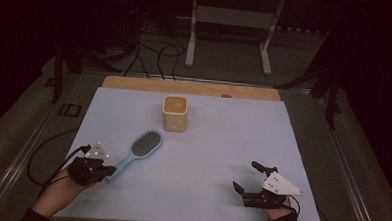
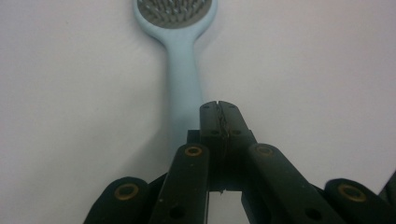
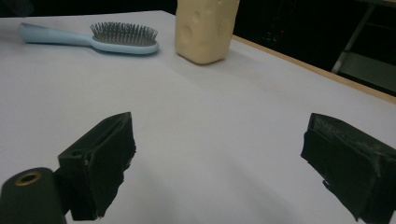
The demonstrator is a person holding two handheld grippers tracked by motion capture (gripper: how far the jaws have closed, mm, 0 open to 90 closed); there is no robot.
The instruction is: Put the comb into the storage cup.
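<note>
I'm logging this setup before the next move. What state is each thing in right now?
Hairbrush: lying flat on the white sheet, bristles up, handle toward the left tool.
Cream cup: upright on the sheet, beyond the hairbrush and apart from it.
Left tool: jaws shut with nothing between them, above the brush handle's end.
Right tool: jaws wide open, nothing between them, over bare sheet.
White sheet: spread flat on the table.

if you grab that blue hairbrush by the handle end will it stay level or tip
The hairbrush looks like stiff plastic, so it likely won't flop. Its bristled head is wider than the slim handle, so held at the far end it may droop head-down. The handle looks smooth, so it could twist between the pads.
</note>
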